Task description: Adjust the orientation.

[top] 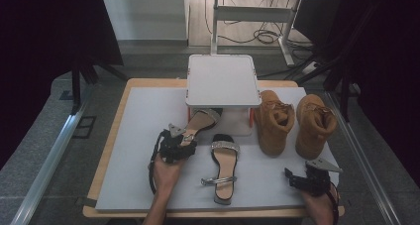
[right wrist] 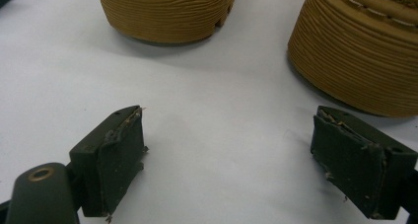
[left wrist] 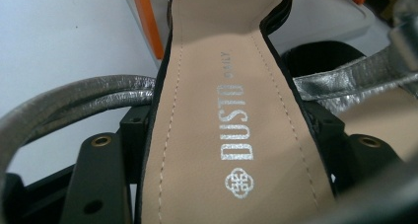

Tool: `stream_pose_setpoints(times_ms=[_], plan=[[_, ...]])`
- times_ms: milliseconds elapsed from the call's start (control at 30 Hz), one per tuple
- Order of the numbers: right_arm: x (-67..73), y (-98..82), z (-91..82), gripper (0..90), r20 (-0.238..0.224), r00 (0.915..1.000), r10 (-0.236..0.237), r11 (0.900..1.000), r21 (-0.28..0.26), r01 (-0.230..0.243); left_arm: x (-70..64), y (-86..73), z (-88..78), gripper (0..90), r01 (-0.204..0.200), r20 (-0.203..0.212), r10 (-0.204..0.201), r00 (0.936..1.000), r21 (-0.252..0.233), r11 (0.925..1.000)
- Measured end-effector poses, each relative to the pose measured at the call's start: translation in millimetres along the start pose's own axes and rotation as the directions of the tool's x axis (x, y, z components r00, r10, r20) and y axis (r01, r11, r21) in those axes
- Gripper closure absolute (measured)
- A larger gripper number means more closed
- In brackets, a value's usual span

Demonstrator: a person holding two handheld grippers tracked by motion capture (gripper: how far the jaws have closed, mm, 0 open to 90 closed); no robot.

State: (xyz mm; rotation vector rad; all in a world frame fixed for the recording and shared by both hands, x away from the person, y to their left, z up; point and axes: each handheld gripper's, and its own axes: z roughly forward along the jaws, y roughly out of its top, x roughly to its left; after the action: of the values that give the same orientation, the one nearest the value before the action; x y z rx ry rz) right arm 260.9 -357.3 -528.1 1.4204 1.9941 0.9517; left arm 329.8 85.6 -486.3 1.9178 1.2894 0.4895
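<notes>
The sandal (top: 200, 122), toe under the white shelf (top: 223, 80), sits clamped at its heel in our left gripper (top: 179, 141); we slide it in level. Our right gripper (top: 302, 178) rests wide open, holding nothing.

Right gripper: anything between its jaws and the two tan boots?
Nothing. The right gripper view shows bare white mat between the open right gripper and the two tan boots; the high view agrees.
</notes>
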Motion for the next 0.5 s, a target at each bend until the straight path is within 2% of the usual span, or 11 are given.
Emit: stream_pose_setpoints(times_ms=[500], plan=[[-0.1, 0.0, 0.0, 12.7, -0.001, 1.0, 0.0, 1.0, 0.0, 0.0, -9.8, 13.7, 25.4, 38.7, 0.046, -0.082, -0.045, 0.9956, 0.005, 0.9989]])
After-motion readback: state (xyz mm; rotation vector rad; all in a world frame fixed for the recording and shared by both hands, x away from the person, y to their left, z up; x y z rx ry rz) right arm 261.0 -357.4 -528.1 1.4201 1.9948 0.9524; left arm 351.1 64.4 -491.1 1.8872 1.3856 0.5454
